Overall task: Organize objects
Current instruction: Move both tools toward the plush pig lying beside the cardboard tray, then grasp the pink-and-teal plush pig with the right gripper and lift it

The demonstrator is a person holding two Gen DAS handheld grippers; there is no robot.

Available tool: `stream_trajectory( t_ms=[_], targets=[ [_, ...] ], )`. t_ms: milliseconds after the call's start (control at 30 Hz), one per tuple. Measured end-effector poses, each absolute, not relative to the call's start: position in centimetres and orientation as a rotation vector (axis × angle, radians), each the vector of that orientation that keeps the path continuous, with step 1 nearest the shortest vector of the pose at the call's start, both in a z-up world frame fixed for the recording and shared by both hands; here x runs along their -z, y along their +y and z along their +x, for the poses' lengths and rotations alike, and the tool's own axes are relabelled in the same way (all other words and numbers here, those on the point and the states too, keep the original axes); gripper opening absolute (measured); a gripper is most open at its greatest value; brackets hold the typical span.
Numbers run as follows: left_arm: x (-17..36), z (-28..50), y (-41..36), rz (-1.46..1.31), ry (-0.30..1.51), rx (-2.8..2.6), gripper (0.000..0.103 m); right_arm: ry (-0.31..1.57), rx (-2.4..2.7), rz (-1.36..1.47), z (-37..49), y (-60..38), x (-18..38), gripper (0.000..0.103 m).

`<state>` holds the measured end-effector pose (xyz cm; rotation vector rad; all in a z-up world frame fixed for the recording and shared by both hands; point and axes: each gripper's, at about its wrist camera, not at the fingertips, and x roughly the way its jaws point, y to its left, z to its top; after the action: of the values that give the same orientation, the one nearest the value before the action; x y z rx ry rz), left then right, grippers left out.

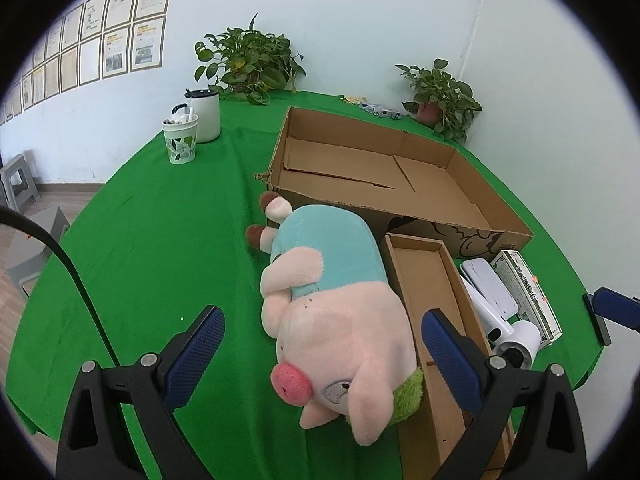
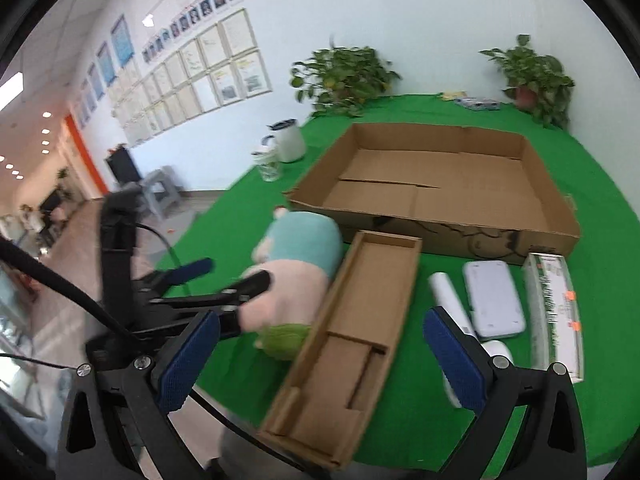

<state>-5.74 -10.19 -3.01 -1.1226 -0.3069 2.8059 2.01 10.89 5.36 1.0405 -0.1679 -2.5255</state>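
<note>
While the left tongs (image 1: 322,354) are spread wide around the plush pig (image 1: 332,312), unclosed, the narrow box (image 1: 436,280) beside it could be nudged; the right tongs (image 2: 322,358) are open, empty.

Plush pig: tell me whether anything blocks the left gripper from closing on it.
Nothing visible does. The left gripper is open, with the plush pig already lying between its fingers. The narrow cardboard tray sits close against the pig's right side, near the right finger.
</note>
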Motion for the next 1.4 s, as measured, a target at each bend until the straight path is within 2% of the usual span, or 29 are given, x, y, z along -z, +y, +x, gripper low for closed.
stream_trajectory(
  t_ms=[67, 233, 500, 633, 800, 900, 1233, 1400],
  targets=[
    [3.9, -6.3, -10.4, -1.159, -0.327, -2.767, 0.099, -0.166, 2.475, 1.019, 2.0, 10.4, -5.5, 0.103],
    [6.3, -7.7, -9.9, -1.24, -0.324, -2.688, 0.099, 0.071, 2.601, 1.181, -1.6, 10.6, -1.9, 0.102],
    [7.9, -8.1, -10.6, -1.25, -0.5, -2.584, 0.099, 0.346, 2.632, 1.068, -7.8, 9.1, -1.6, 0.102],
    [8.2, -7.9, -10.7, -1.247, -0.563, -2.533, 0.087, 0.303, 2.518, 1.025, -11.0, 7.4, -2.1, 0.102],
    [8.2, -7.7, -10.7, -1.252, -0.555, -2.527, 0.083, 0.106, 2.271, 1.09, -15.1, 5.0, -0.5, 0.102],
    [8.3, -7.5, -11.0, -1.249, -0.558, -2.514, 0.079, 0.049, 2.154, 1.174, -16.6, 3.4, 0.9, 0.102],
    [7.7, -7.0, -9.9, -1.232, -0.46, -2.543, 0.069, 0.15, 2.162, 1.475, -17.7, -2.4, 4.7, 0.102],
    [7.3, -6.7, -9.8, -1.231, -0.446, -2.556, 0.065, 0.26, 2.224, 1.49, -16.9, -4.4, 4.8, 0.088]
  ],
)
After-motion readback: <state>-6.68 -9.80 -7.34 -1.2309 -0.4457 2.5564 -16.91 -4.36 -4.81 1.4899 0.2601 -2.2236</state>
